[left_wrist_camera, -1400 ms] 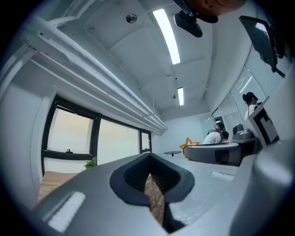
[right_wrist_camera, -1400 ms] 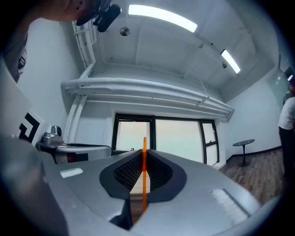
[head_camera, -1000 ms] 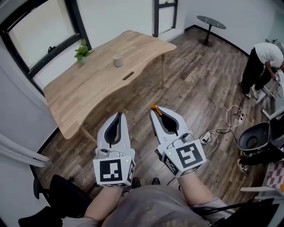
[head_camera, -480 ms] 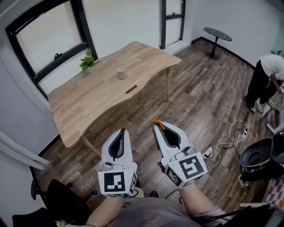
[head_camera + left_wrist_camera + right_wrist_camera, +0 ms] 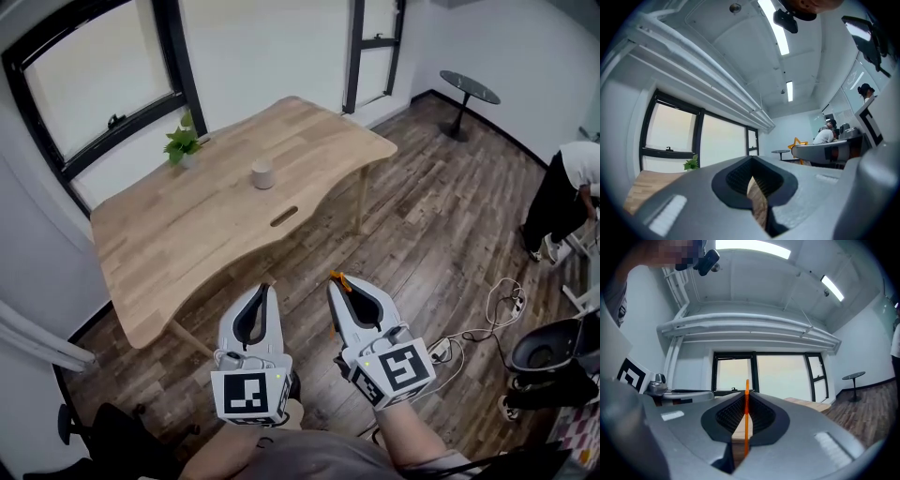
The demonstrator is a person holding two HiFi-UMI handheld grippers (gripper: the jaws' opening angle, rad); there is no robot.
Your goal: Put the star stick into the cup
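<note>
A small pale cup stands on the wooden table, well ahead of both grippers. My right gripper is shut on the orange star stick, whose tip pokes out past the jaws. In the right gripper view the thin orange stick runs upright between the closed jaws of my right gripper. My left gripper hangs beside it over the floor, shut with nothing in it. In the left gripper view, my left gripper is shut, and the stick's yellow star shows to the right.
A potted plant sits at the table's window edge, and a slot is cut in the top. On the wood floor are cables, an office chair and a round side table. A person bends over at far right.
The head view has drawn back and tilted, so the table sits lower and more central. Both grippers show lower in the frame, still side by side, the right one still holding the stick.
</note>
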